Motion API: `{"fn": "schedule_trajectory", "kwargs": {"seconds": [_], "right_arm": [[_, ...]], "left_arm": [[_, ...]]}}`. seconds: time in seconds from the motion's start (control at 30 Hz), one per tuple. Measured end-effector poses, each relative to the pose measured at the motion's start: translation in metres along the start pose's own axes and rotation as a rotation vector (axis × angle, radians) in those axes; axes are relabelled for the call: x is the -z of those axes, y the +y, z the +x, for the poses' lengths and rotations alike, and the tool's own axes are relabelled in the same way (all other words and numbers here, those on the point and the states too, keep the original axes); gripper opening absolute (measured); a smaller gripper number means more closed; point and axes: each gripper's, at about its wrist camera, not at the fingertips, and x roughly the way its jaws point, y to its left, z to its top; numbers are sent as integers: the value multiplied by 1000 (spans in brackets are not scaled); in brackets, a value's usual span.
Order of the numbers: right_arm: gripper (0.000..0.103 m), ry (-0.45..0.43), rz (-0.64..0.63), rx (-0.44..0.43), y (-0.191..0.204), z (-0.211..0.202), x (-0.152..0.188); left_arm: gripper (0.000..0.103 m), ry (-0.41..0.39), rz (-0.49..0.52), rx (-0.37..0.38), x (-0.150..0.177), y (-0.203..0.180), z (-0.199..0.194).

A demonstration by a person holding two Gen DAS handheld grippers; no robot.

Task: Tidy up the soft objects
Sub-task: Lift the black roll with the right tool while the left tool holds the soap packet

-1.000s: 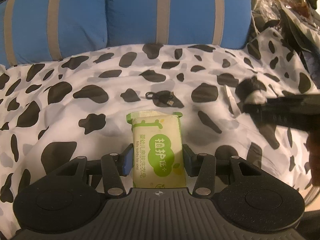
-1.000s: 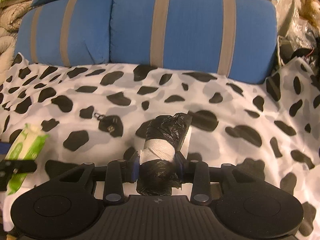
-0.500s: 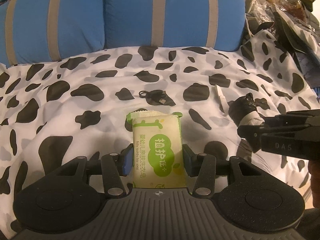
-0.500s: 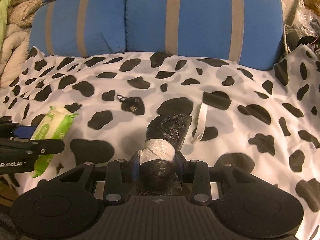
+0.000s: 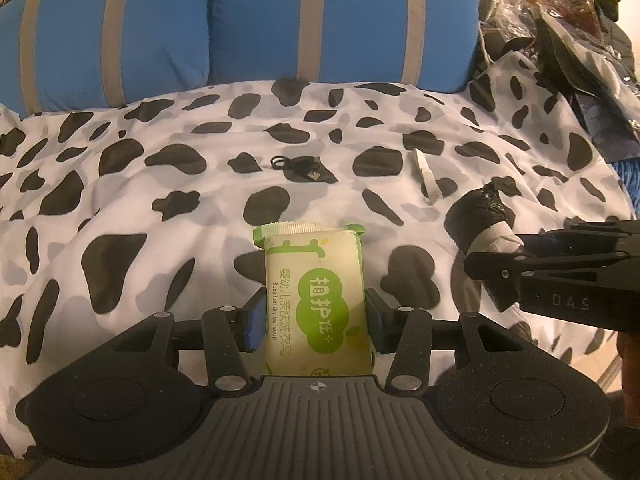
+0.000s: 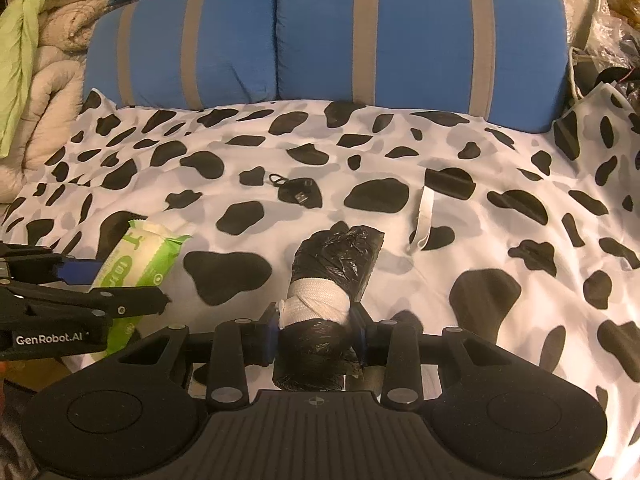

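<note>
My left gripper (image 5: 314,316) is shut on a green and cream soap packet (image 5: 316,300), held above the cow-print sheet (image 5: 160,208). The packet also shows in the right wrist view (image 6: 136,256), with the left gripper (image 6: 120,300) at the left edge. My right gripper (image 6: 316,328) is shut on a black plastic bag roll (image 6: 332,268) wrapped with a white band. In the left wrist view the roll (image 5: 480,220) and the right gripper (image 5: 500,268) sit at the right, close beside the packet.
Two blue cushions with grey stripes (image 6: 400,40) stand at the back. A small black USB cable (image 6: 298,194) and a white strip (image 6: 424,216) lie on the sheet. Quilts (image 6: 36,60) pile at the left, and clutter (image 5: 560,40) at the right.
Both grippers have pulled back toward the near edge of the bed with their objects held. The sheet and cushions look farther away, and the white strip is now uncovered.
</note>
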Motion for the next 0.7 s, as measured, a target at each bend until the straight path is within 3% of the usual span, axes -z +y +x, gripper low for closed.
{"fn": "schedule_trajectory", "kwargs": {"seconds": [0.7], "right_arm": [[39,8,21,-7,15,-37,38]], "left_arm": [[48,34,-6,5,42,-12,-27]]}}
